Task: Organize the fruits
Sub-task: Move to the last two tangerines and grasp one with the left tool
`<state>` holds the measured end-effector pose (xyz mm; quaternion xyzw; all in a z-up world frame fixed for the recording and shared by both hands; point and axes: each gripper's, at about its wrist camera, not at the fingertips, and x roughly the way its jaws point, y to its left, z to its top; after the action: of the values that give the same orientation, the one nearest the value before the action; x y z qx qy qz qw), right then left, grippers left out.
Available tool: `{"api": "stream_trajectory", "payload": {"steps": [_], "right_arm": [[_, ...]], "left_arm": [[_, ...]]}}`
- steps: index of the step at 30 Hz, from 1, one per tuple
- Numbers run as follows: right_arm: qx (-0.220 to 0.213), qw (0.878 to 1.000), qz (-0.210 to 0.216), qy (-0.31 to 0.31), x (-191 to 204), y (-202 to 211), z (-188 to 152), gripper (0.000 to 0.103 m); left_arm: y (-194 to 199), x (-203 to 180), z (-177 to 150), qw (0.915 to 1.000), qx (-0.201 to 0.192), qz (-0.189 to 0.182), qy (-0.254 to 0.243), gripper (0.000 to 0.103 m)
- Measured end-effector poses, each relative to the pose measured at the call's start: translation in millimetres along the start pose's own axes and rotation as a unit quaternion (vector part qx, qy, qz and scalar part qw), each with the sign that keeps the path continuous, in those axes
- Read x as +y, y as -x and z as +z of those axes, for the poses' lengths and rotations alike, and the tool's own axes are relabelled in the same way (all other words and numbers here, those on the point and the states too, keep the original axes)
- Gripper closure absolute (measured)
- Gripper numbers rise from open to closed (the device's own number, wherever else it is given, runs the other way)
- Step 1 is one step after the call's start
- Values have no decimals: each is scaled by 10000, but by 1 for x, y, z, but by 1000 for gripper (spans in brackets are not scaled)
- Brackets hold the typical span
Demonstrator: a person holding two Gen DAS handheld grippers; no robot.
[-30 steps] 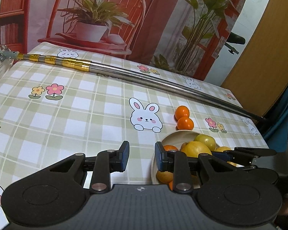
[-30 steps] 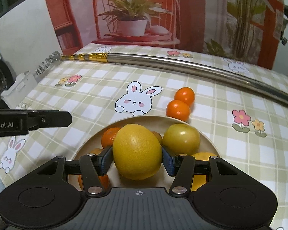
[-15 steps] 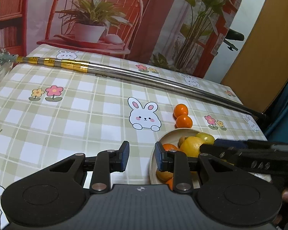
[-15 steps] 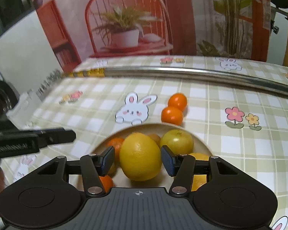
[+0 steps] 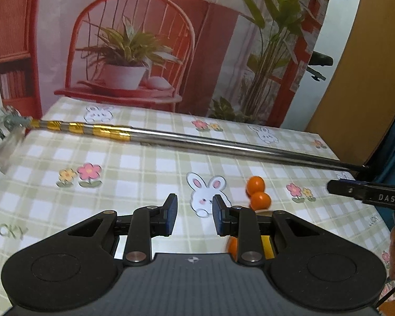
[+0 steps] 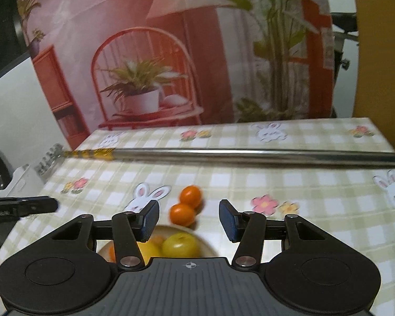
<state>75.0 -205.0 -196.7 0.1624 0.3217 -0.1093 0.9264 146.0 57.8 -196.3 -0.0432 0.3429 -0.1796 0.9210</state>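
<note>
Two small tangerines [image 6: 187, 206] lie touching on the checked tablecloth just beyond a beige bowl [image 6: 210, 247]. The bowl holds a green-yellow apple [image 6: 181, 245], a yellow citrus [image 6: 151, 250] and an orange, partly hidden under my right gripper [image 6: 189, 220], which is open and empty above the bowl. In the left wrist view my left gripper [image 5: 193, 217] is open and empty over the cloth, with the tangerines [image 5: 258, 193] just to its right; the bowl is almost hidden behind its right finger [image 5: 221, 218].
A long metal pole [image 5: 223, 148] with gold bands lies across the far part of the table, also in the right wrist view [image 6: 250, 155]. The right gripper's finger [image 5: 366, 193] shows at the right edge. A printed backdrop stands behind the table.
My right gripper opened, let go of the large yellow citrus into the bowl and pulled back and up. My left gripper also drew back and tilted up.
</note>
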Motion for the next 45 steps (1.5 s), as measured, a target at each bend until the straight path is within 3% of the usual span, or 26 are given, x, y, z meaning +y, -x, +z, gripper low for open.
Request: {"api": "stream_trajectory", "payload": {"steps": [12, 16, 20, 24, 31, 45], "right_arm": [[-129, 9995, -168, -243, -38, -8, 9, 55], [-120, 9991, -205, -358, -48, -16, 8, 55], [-68, 9986, -205, -475, -57, -22, 5, 56], [-34, 9976, -149, -676, -67, -30, 1, 57], [-29, 9965, -214, -808, -80, -37, -3, 58], [27, 9942, -219, -1056, -101, -42, -14, 58]], "left_arm": [[-17, -4, 23, 9999, 42, -99, 46, 72], [-41, -19, 23, 9992, 247, -322, 26, 73], [-73, -47, 21, 9968, 512, -534, -296, 72], [-107, -68, 17, 9919, 954, -723, -432, 72], [-147, -92, 11, 9847, 1413, -803, -631, 72], [-176, -100, 16, 9826, 1598, -736, -591, 66]]}}
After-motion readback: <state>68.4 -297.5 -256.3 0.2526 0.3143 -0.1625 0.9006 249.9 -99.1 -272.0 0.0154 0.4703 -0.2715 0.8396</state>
